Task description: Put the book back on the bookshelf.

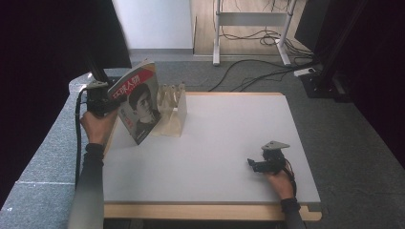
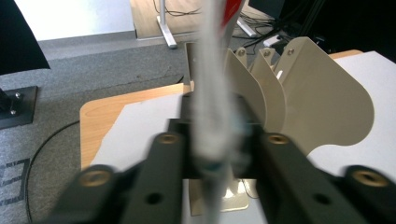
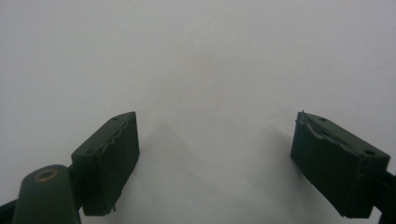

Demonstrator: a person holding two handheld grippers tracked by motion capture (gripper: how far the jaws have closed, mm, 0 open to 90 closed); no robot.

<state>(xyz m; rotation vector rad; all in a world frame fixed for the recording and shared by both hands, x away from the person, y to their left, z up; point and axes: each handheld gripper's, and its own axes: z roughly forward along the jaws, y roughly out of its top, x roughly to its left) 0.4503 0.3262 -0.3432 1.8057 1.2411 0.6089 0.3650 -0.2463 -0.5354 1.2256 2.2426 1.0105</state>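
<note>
A magazine (image 1: 138,105) with a portrait cover stands tilted at the table's far left, leaning against a beige slotted rack (image 1: 173,113). My left gripper (image 1: 112,102) is at the magazine's left edge. In the left gripper view the magazine's edge (image 2: 210,93) runs up between the jaws of the left gripper (image 2: 212,135). The jaws stand close on both sides with a thin gap, so they look open around it. The rack's curved dividers (image 2: 317,102) rise just beyond. My right gripper (image 1: 253,164) rests open on the table's near right, and the right gripper (image 3: 215,158) has nothing between its jaws.
The grey table top (image 1: 229,138) has a wooden rim. A dark curtain hangs at the left. Cables and a white stand's legs (image 1: 217,52) lie on the floor behind the table.
</note>
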